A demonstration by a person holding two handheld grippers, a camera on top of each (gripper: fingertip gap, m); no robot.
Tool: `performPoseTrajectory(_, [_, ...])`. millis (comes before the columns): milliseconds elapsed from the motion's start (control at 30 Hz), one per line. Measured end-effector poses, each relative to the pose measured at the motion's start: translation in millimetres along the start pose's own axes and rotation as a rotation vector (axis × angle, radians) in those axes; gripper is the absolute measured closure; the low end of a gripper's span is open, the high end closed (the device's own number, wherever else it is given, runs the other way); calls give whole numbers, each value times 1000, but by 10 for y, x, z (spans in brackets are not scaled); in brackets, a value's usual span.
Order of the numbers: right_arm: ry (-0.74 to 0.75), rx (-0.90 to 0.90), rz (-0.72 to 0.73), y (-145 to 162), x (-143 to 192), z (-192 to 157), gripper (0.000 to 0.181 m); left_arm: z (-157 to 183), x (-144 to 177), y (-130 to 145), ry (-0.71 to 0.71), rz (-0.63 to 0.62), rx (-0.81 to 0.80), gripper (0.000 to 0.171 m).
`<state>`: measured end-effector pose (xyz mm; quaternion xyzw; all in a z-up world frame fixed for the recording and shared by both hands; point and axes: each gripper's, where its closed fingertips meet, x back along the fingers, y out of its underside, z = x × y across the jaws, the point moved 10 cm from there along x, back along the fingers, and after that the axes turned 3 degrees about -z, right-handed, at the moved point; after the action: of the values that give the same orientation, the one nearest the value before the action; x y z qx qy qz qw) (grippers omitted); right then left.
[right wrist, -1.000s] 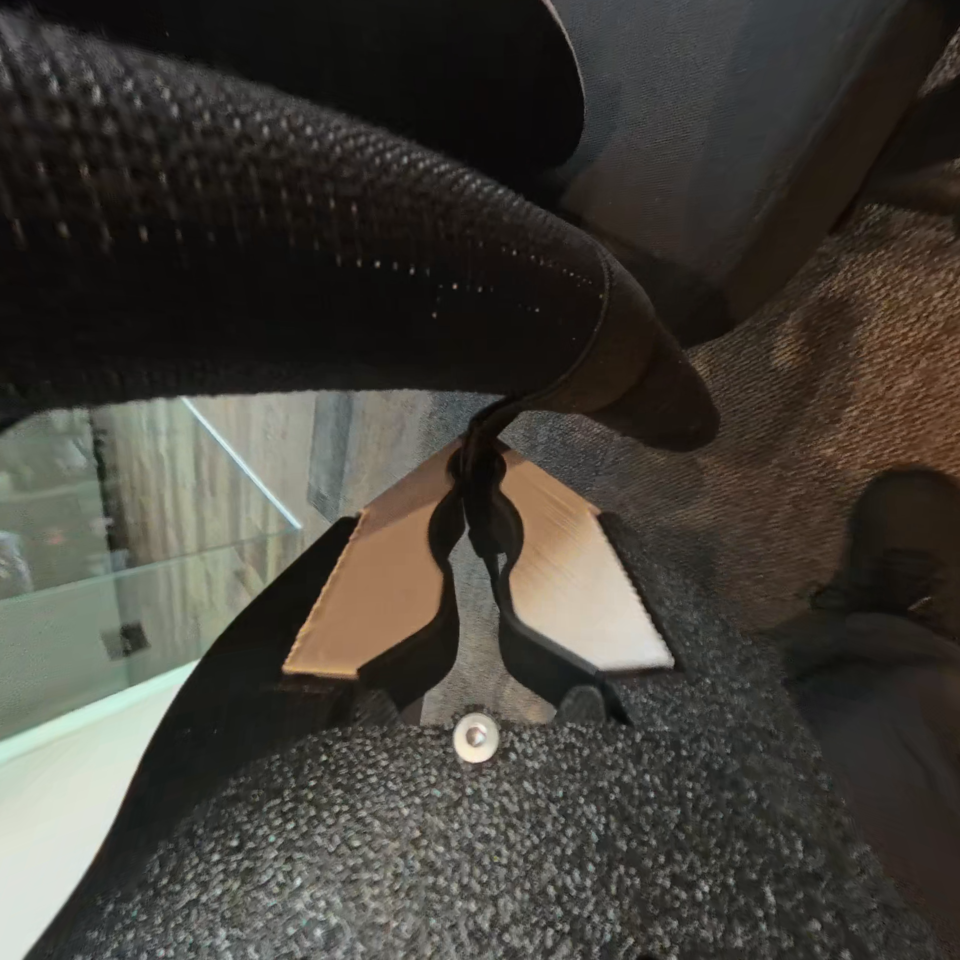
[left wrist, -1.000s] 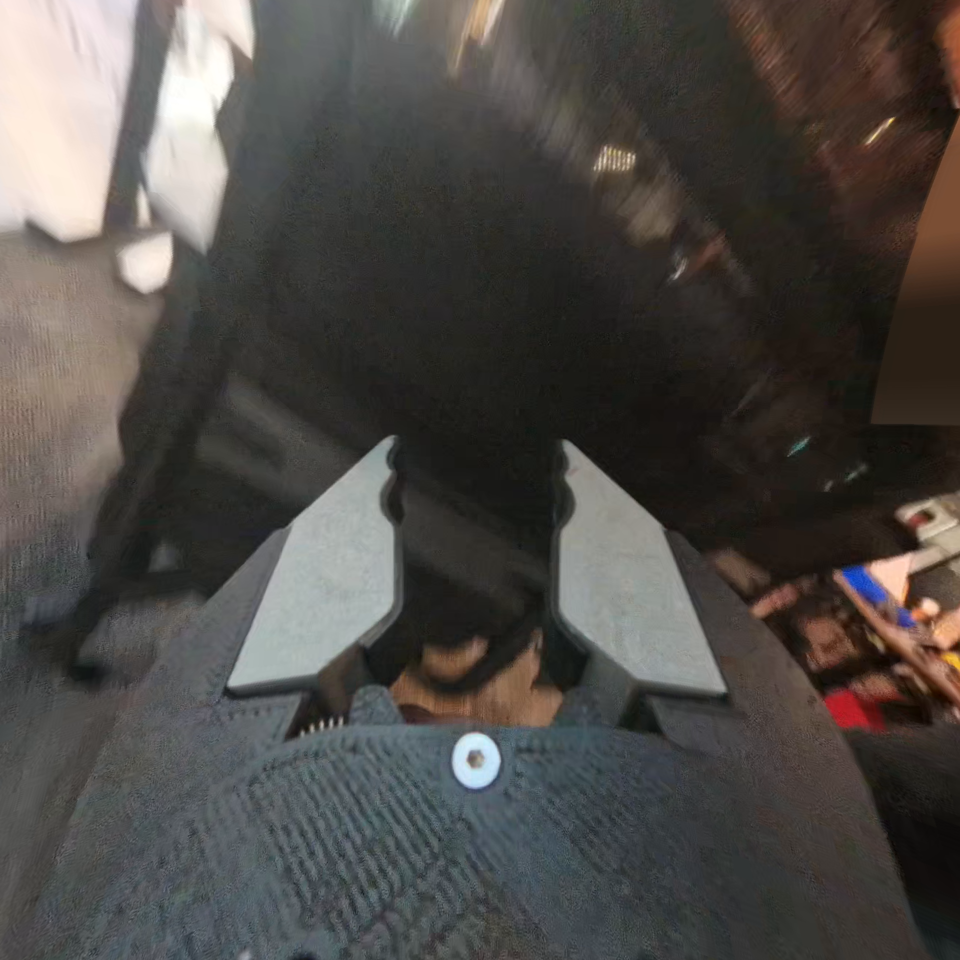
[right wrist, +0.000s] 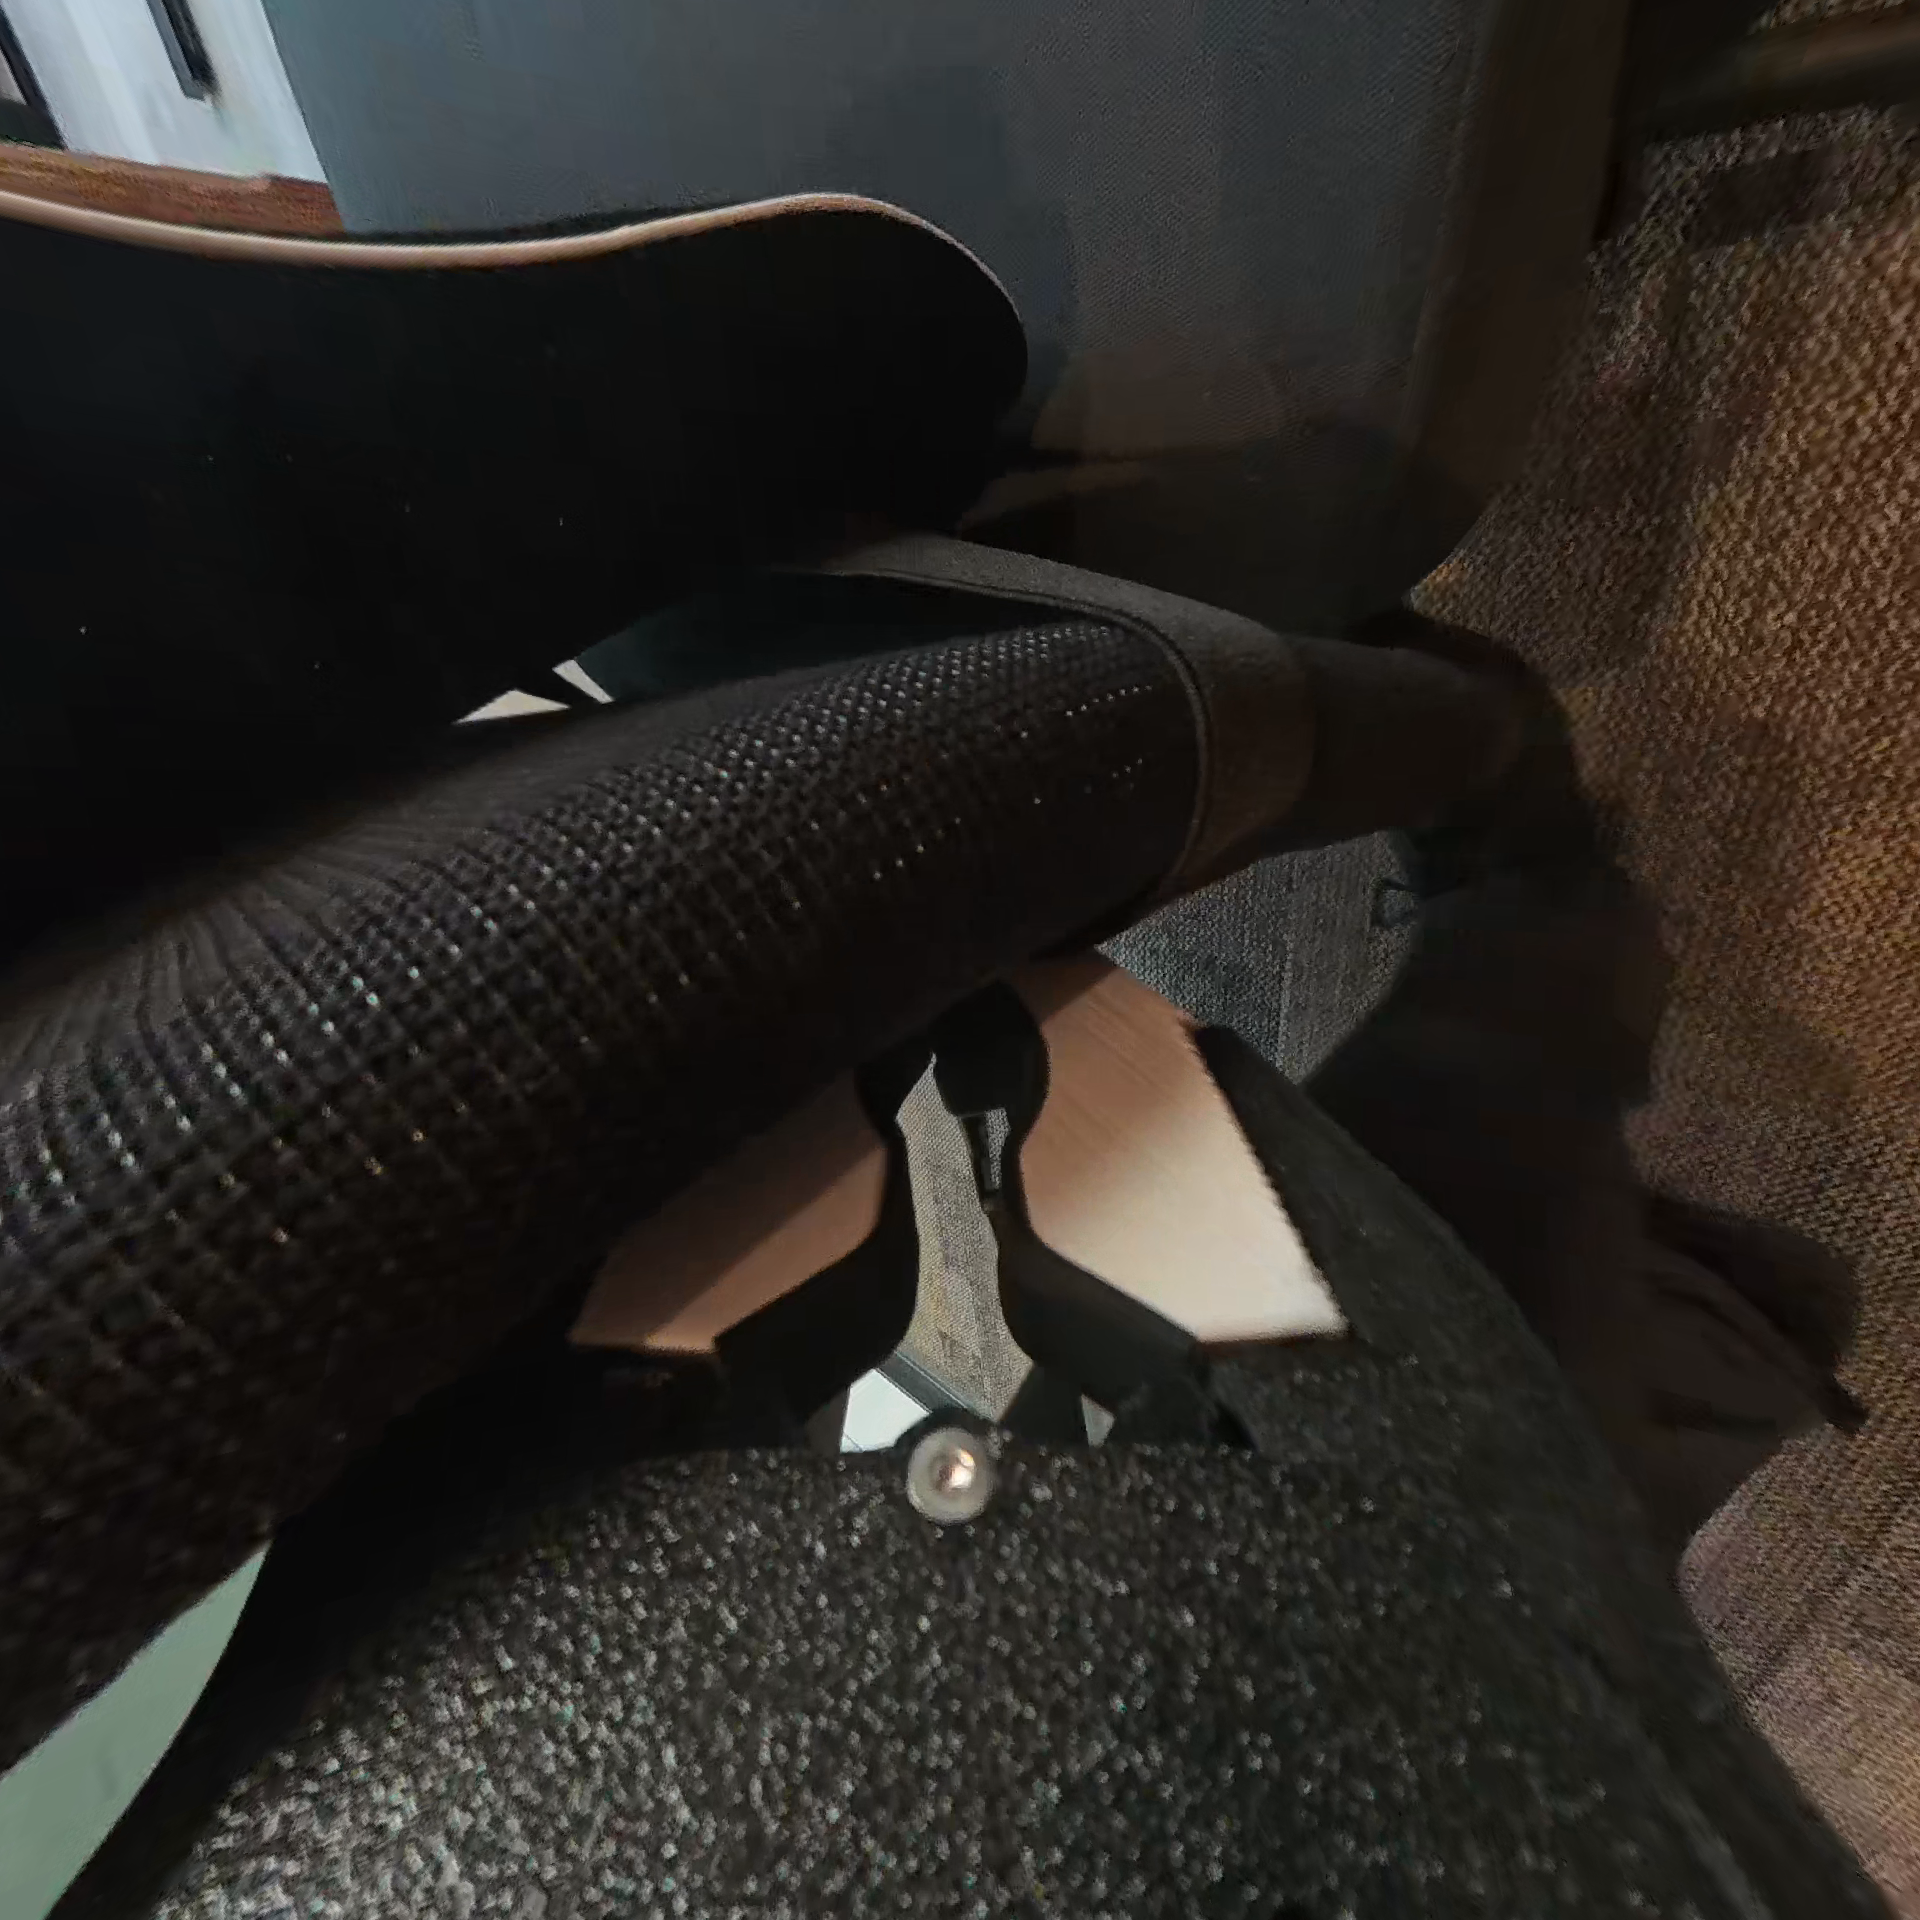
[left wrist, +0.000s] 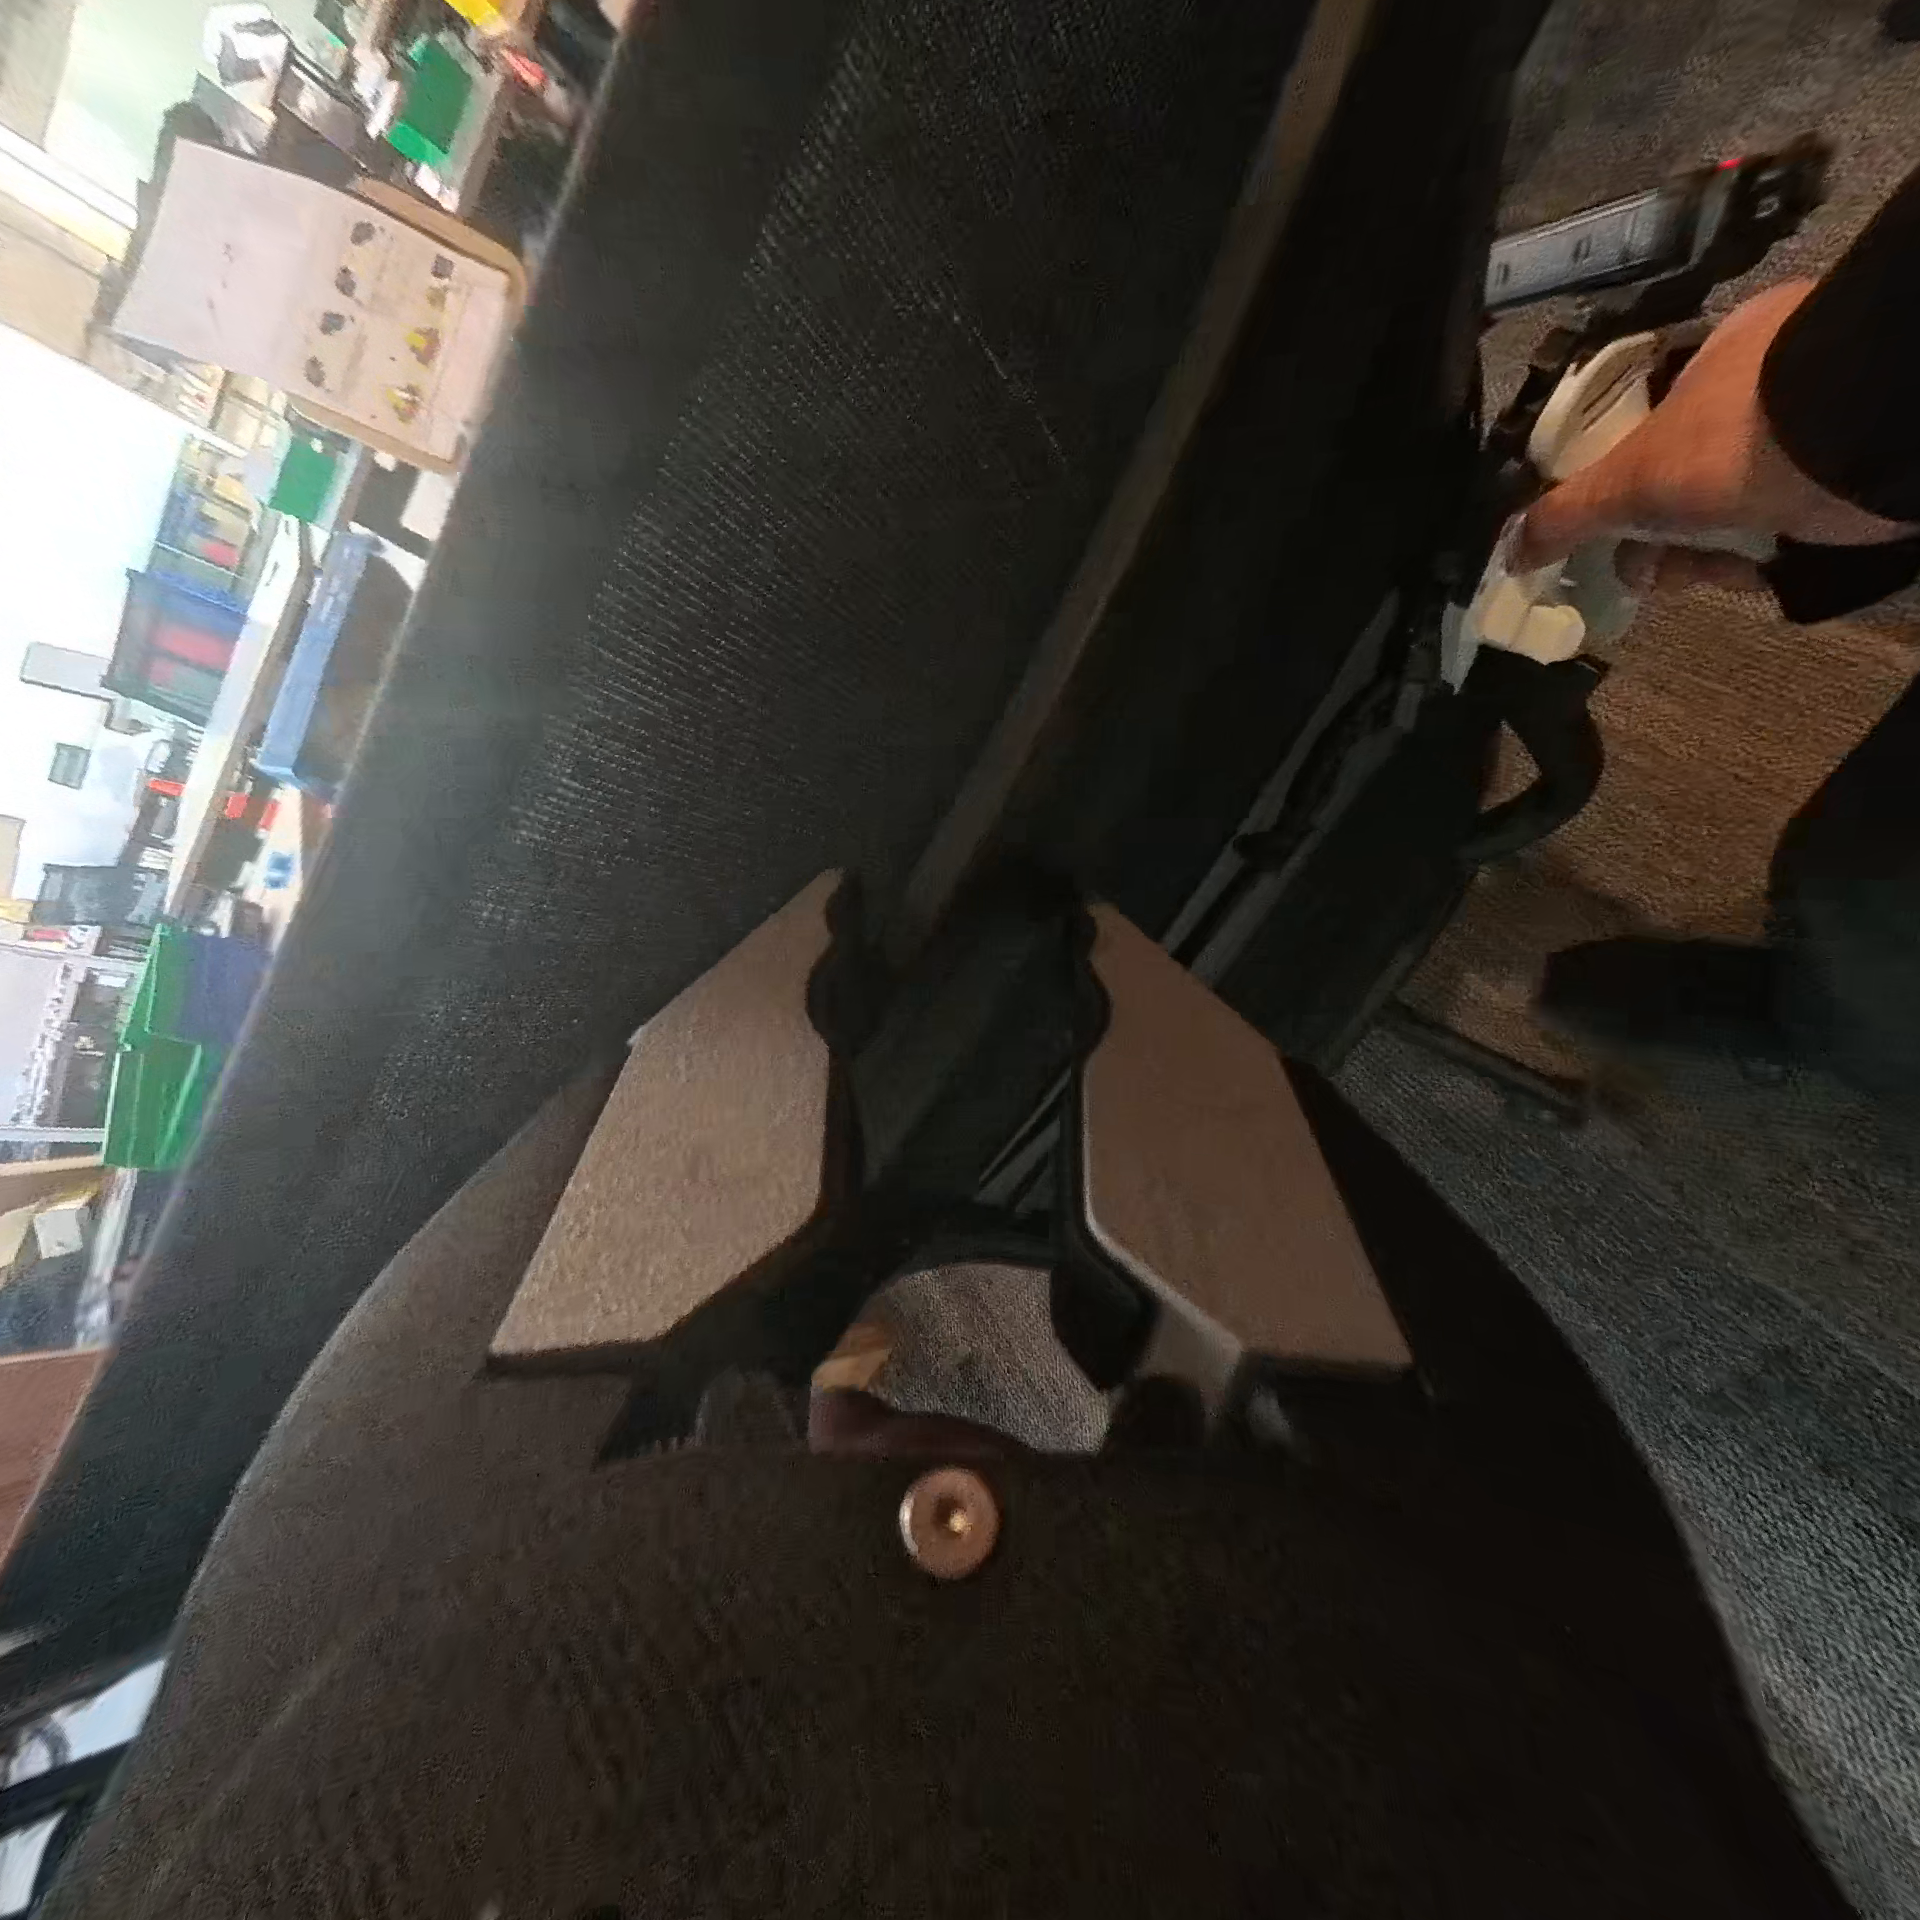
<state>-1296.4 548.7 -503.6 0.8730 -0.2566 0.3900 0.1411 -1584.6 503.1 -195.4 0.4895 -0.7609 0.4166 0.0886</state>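
Black mesh chair back (left wrist: 831, 623) fills both views: my left gripper (left wrist: 961, 935) stands open against its frame, my right gripper (right wrist: 971, 1049) is pinched on its lower hem (right wrist: 1236, 758); carpet (right wrist: 1766, 520) lies beyond.

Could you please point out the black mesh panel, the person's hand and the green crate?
black mesh panel (left wrist: 831, 520), left wrist view, on its woven middle.
person's hand (left wrist: 1662, 436), left wrist view, on the back of the hand.
green crate (left wrist: 156, 1101), left wrist view, on its side wall.
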Motion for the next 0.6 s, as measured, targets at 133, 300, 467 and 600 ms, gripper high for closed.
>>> performPoseTrajectory(133, [-7, -5, 33, -356, -60, -100, 181, -140, -249, -78, -14, -22, 30, 137])
performPoseTrajectory(300, [-34, -29, 52, -861, -219, -238, 181, -472, -659, -56, -8, -8, 60, 138])
performPoseTrajectory(467, [-8, 62, 36, -1394, -433, -451, 181, -921, -1124, 37, -15, 12, 65, 137])
performPoseTrajectory(600, [1, 67, 36, -1805, -575, -622, 181, -1312, -1516, 94, 12, -9, 90, 137])
